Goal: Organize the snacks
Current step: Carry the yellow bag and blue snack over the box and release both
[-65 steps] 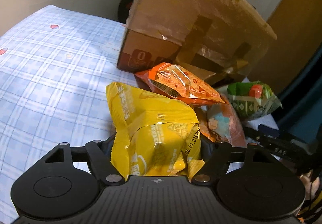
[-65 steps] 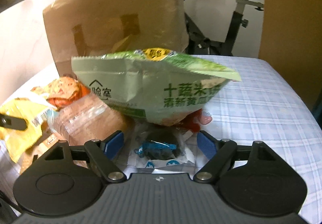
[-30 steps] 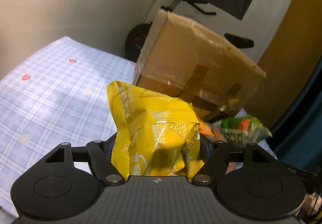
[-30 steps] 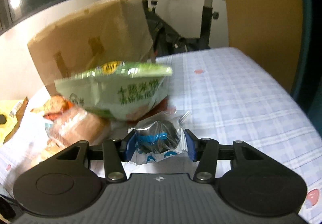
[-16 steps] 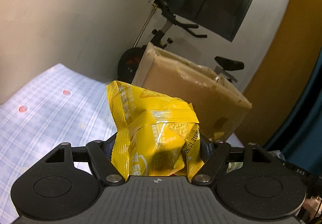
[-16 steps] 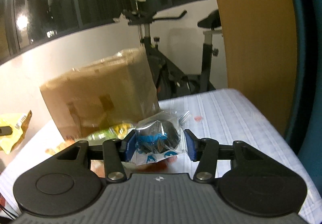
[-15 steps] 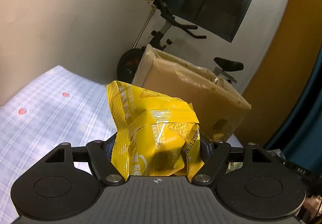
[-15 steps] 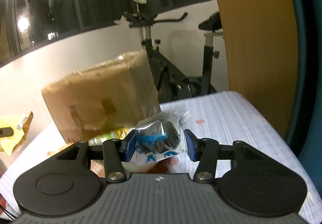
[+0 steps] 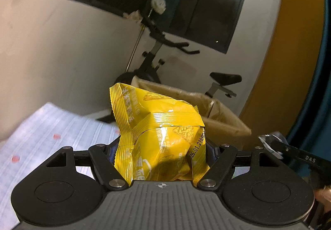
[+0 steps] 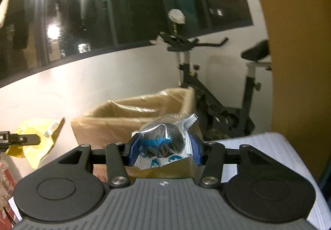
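Observation:
My left gripper (image 9: 162, 151) is shut on a yellow snack bag (image 9: 159, 137) and holds it up in the air. The open cardboard box (image 9: 223, 120) stands behind the bag. My right gripper (image 10: 164, 150) is shut on a small clear packet with a dark round snack (image 10: 163, 143), held in front of the same box (image 10: 132, 118). In the right wrist view the yellow bag (image 10: 39, 137) and the left gripper's finger (image 10: 18, 139) show at the left. The right gripper's finger (image 9: 289, 150) shows at the right of the left wrist view.
The blue checked cloth (image 9: 41, 137) covers the surface below; it also shows in the right wrist view (image 10: 275, 147). An exercise bike (image 10: 206, 89) stands behind the box against a white wall. An orange panel (image 10: 293, 54) is on the right. Other snacks are out of view.
Both grippers have risen with their snacks. The box now sits lower in both views and its open top shows. The snack pile has dropped out of view.

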A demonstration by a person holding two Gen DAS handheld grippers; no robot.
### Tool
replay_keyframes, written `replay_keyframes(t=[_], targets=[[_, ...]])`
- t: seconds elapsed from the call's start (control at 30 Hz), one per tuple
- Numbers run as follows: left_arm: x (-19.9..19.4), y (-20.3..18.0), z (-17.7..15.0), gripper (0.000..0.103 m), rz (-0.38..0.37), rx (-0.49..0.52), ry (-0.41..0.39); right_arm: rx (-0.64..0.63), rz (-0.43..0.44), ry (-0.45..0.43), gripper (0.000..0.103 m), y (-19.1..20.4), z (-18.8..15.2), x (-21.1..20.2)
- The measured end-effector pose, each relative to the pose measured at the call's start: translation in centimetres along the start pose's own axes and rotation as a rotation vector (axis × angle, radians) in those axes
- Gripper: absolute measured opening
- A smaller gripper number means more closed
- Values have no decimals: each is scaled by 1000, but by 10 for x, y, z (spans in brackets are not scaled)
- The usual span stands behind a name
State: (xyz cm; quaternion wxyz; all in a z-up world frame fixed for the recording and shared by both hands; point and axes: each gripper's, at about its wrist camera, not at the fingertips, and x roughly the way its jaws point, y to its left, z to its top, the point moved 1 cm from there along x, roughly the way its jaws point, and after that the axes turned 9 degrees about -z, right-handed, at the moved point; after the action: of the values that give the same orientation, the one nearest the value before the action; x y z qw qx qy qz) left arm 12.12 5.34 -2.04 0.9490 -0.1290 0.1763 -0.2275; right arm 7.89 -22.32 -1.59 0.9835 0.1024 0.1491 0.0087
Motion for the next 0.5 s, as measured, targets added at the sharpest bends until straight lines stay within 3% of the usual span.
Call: replay_keyframes(t=[0.23,0.5], targets=[[35,-20,38,77,-34,79,-48,-84,56,-31,52,23,36,49],[108,-24,79,77,-13,83,-33,-72,40,57,52,31,52,124]])
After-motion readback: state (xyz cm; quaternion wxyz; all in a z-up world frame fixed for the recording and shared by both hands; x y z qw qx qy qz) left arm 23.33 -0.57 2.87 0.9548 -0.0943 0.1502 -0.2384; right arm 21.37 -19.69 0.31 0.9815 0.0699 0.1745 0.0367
